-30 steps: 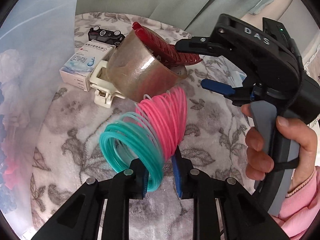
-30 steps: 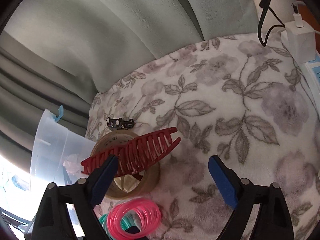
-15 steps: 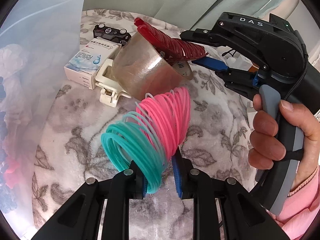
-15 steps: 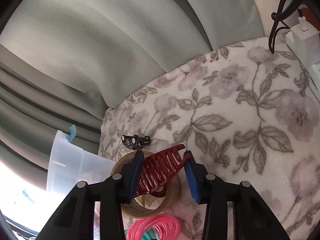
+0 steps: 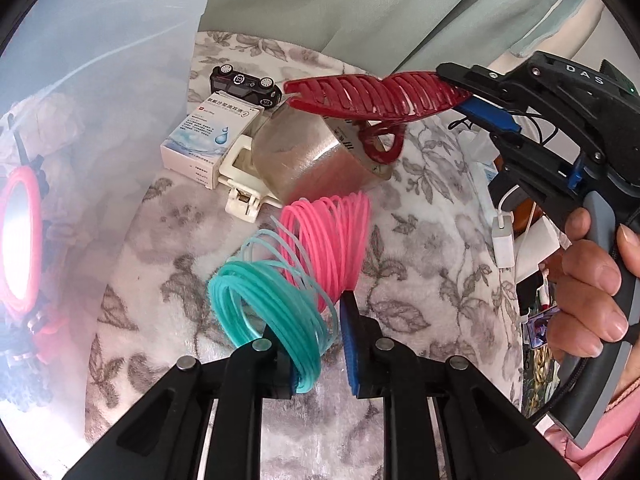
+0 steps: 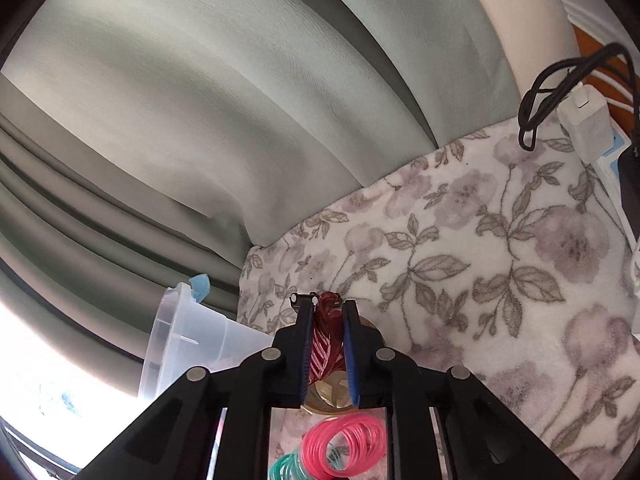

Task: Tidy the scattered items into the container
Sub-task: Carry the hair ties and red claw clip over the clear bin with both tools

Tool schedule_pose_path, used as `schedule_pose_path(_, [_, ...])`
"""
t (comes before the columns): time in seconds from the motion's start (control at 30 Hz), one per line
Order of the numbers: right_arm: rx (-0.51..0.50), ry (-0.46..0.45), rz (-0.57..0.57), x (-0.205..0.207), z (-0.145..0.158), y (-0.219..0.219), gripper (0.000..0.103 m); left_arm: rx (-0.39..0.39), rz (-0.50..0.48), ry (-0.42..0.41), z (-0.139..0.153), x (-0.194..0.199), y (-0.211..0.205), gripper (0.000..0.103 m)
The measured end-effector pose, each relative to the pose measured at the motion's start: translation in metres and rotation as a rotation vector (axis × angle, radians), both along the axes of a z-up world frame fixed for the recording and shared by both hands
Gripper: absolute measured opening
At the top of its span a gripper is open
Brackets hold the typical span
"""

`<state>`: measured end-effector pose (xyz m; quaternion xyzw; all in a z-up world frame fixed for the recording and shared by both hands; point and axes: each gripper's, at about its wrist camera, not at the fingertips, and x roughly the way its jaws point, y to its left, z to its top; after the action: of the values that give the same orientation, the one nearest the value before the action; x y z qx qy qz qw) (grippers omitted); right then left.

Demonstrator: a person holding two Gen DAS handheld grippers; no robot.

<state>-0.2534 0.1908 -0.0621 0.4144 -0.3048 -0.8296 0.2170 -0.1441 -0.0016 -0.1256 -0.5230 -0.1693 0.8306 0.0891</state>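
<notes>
My right gripper (image 6: 326, 344) has just closed on the dark red, long-toothed plastic hair claw (image 5: 372, 94) and raised it clear of the brown packing-tape roll (image 5: 320, 156) where it rested a second ago, so it is ready to carry to the clear plastic storage tub (image 6: 180, 344) at my left. My left gripper (image 5: 320, 344) still pinches the pink-and-teal plastic spring coil (image 5: 300, 272), its pink end drooping toward the floral blanket (image 5: 420, 280). A white medicine box (image 5: 208, 136), cream clip (image 5: 244, 184) and black toy car (image 5: 244, 86) lie crowded beside the tub wall; above them is free room, though the tub's rim stands high.
</notes>
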Motion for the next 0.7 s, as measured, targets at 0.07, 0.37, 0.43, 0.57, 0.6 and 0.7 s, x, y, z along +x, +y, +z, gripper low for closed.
schedule_pose_path(0.07, [-0.007, 0.010, -0.009, 0.004, 0.008, 0.005, 0.012, -0.002, 0.005, 0.007, 0.002, 0.002, 0.001, 0.016])
schedule_pose_path(0.37, [-0.020, 0.035, -0.070, 0.039, 0.029, 0.034, 0.012, -0.011, 0.005, 0.043, 0.017, 0.012, 0.009, 0.010])
schedule_pose_path(0.43, [-0.025, 0.039, -0.085, 0.049, 0.032, 0.041, 0.012, -0.015, 0.000, 0.054, 0.024, 0.016, 0.009, 0.009])
schedule_pose_path(0.57, [-0.036, 0.046, -0.115, 0.068, 0.037, 0.056, 0.012, -0.021, -0.012, 0.076, 0.037, 0.025, 0.011, 0.009])
schedule_pose_path(0.6, [-0.040, 0.047, -0.123, 0.073, 0.038, 0.060, 0.012, -0.023, -0.015, 0.082, 0.040, 0.027, 0.013, 0.009])
schedule_pose_path(0.7, [-0.048, 0.053, -0.139, 0.085, 0.042, 0.069, 0.012, -0.027, -0.024, 0.101, 0.049, 0.033, 0.017, 0.009])
